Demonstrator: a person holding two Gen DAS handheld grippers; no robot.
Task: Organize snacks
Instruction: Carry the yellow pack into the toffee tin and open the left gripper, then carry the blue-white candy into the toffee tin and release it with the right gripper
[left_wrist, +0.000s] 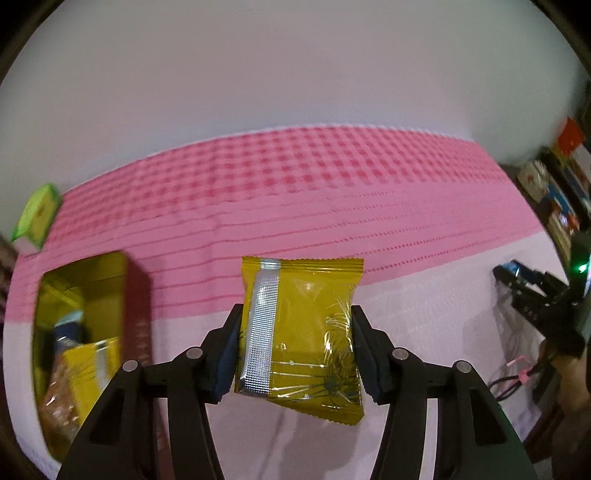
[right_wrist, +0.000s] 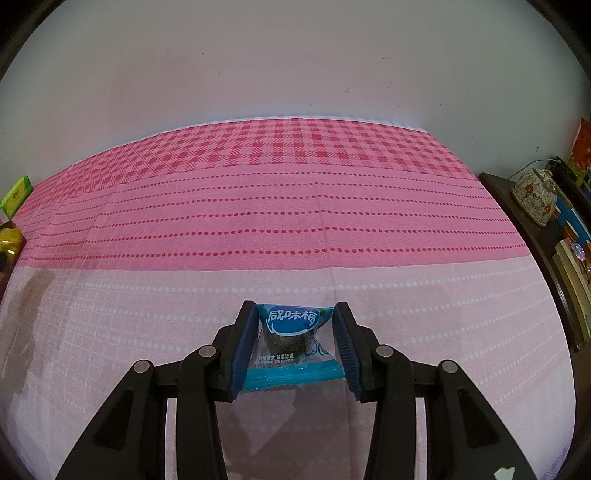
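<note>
Fingers of my left gripper (left_wrist: 295, 349) pinch a yellow snack packet (left_wrist: 300, 338) by its two side edges, holding it up off the pink cloth (left_wrist: 332, 206), just right of the yellow tin (left_wrist: 122, 266). My right gripper (right_wrist: 293, 345) clamps a small blue-and-clear plum candy wrapper (right_wrist: 293, 339) the same way, low over the pale part of the cloth.

Both packets look light, I judge, with thin, glossy film that crumples and could slide between the pads. The yellow one bulges where the pads squeeze it, so whatever is inside may be soft or crushable; a grip across the body near the silver back seam seems safer than one on the crimped ends. The plum sits as a firm lump in the middle of its pouch, and the pads hold only the loose film beside it.

My view of the tin is blurred: I make out another yellow packet and something brown inside, no more. Its near end is hidden behind my left gripper's arm. A green box (left_wrist: 37, 218) sits at the cloth's far left, its label unreadable.
</note>
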